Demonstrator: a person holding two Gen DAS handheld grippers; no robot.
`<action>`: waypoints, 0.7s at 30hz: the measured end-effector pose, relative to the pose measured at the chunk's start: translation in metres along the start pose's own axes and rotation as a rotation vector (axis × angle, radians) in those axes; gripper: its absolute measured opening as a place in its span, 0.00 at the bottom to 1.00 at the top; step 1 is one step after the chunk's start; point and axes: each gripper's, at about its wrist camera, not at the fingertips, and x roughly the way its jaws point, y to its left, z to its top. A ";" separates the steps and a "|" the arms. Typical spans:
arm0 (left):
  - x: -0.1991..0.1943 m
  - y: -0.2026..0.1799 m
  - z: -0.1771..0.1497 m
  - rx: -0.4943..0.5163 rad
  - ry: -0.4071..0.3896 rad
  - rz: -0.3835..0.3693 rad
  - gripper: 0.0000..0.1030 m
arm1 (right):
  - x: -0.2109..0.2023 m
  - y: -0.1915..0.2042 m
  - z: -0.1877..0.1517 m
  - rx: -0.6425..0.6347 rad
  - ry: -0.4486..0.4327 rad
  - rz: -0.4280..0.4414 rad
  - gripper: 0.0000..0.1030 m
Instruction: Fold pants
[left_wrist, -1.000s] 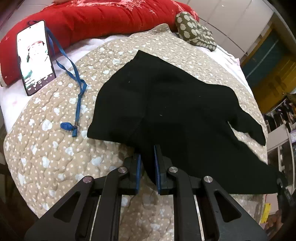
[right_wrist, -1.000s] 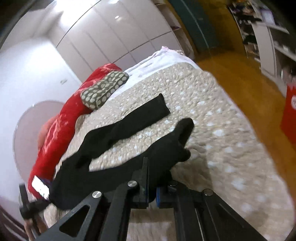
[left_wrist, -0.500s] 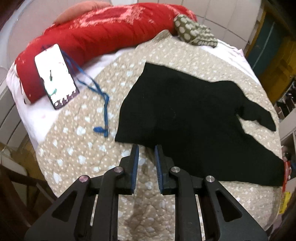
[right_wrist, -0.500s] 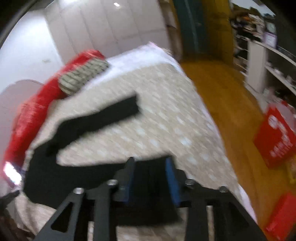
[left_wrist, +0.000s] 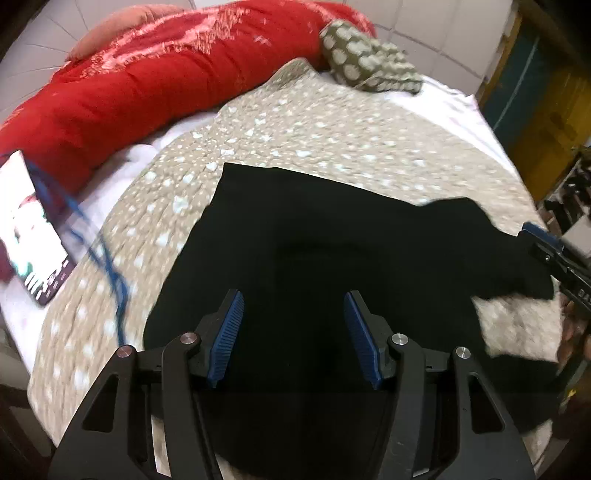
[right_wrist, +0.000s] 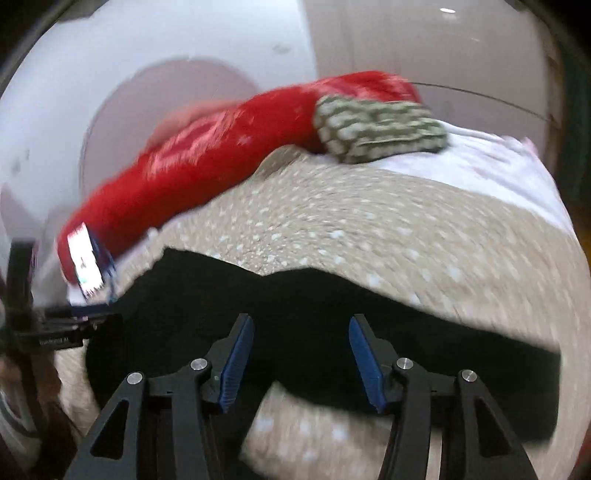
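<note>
Black pants (left_wrist: 314, 236) lie spread on a beige dotted quilt (left_wrist: 332, 129). My left gripper (left_wrist: 293, 321) is open and empty, with its blue pads over the waist end of the pants. My right gripper (right_wrist: 301, 350) is open and empty over the pants (right_wrist: 295, 299) near a leg; this view is blurred. The right gripper also shows at the right edge of the left wrist view (left_wrist: 554, 254), beside a leg end. The left gripper shows at the left edge of the right wrist view (right_wrist: 55, 332).
A red bolster (left_wrist: 147, 77) and a green dotted pillow (left_wrist: 365, 66) lie at the head of the bed. A lit phone (left_wrist: 29, 236) with a blue lanyard (left_wrist: 107, 266) lies at the left. The floor and shelves are beyond the right bed edge.
Both grippers let go of the pants and opened wide. The right gripper swung from looking along the legs to facing the head of the bed. The left gripper moved forward over the waist.
</note>
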 end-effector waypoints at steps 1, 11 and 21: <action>0.012 0.005 0.006 -0.012 0.014 0.030 0.55 | 0.018 -0.001 0.008 -0.045 0.032 0.009 0.52; 0.057 0.040 0.015 -0.091 0.036 0.056 0.71 | 0.124 -0.029 0.013 -0.147 0.226 0.044 0.46; -0.030 0.070 0.002 -0.204 -0.096 0.070 0.71 | -0.011 0.014 -0.008 -0.122 -0.032 0.087 0.09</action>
